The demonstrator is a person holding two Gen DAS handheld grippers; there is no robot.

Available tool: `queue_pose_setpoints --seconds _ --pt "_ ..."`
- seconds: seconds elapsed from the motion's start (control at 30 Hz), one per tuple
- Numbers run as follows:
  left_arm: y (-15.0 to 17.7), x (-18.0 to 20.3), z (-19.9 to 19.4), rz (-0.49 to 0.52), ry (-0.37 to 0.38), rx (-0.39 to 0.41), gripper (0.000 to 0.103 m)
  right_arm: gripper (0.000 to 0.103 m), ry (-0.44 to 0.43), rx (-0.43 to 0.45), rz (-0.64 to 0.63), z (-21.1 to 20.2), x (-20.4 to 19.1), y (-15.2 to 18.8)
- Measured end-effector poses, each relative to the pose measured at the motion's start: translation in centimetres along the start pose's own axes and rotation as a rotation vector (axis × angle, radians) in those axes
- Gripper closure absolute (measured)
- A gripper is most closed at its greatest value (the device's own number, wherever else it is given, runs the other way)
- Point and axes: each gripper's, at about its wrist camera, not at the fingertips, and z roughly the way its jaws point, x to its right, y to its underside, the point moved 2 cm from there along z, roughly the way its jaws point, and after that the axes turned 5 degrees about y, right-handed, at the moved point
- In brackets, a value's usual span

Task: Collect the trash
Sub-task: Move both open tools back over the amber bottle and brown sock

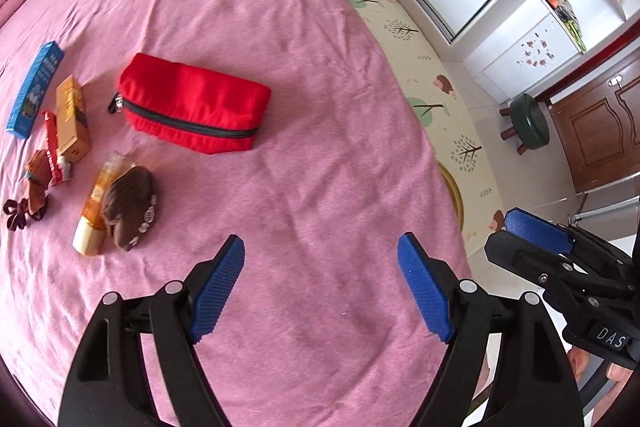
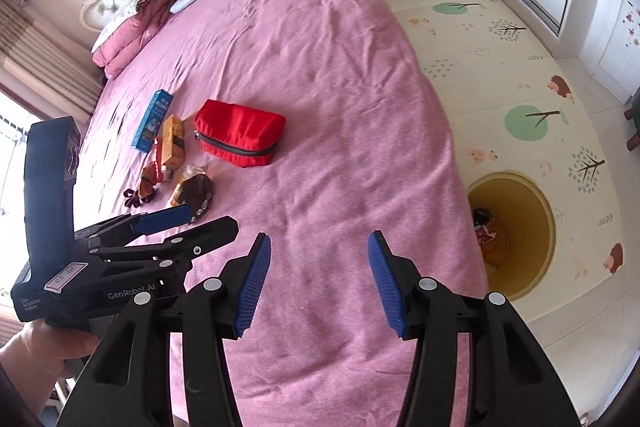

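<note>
- Left claw (image 1: 320,291) is spread wide over bare bedsheet, nothing between its pads.
- Right claw (image 2: 318,283) is also spread, though less wide, and empty; it hangs at the bed's edge, close beside the left one.
- Bin (image 2: 548,227), a yellow round one, stands on the floor mat (image 2: 500,67) just off the side of the bed (image 2: 320,67). Some scraps already lie at its bottom, so part of the collecting looks done.
- Left on the bed, in one cluster well apart from both claws:
- a brown wrapper (image 1: 130,209) lying against an orange packet (image 1: 96,205), nearest to the claws;
- a crumpled brown scrap (image 1: 36,183) and a small dark red flower-shaped bit (image 1: 14,213) beside it;
- a thin red packet (image 1: 51,147) touching a yellow box (image 1: 72,119);
- a blue box (image 1: 36,89) farthest out.
- Red pouch (image 1: 192,107), zipped, sits just beside the cluster; it looks like a keeper, not trash, but I cannot be sure.
- My judgement: the task is partway through. Several pieces remain, and each needs a reach across the bed and a carry back to the bin.
</note>
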Motion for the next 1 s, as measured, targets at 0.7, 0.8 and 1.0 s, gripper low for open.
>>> queue_pose_setpoints --seconds 0.7,0.8,1.0 --pt "0.7 -19.6 -3.0 -0.051 -0.077 -0.012 0.023 0.052 -0.036 -0.098 -0.038 9.6 -16.0 -0.1" --pt "0.6 -21.1 -2.1 -0.029 -0.079 -0.034 0.023 0.052 -0.029 -0.108 -0.021 10.9 -17.0 -0.2" --pt "0.2 -23.3 0.0 0.037 -0.084 -0.077 0.023 0.052 -0.013 -0.126 0.014 13.3 -18.0 -0.4"
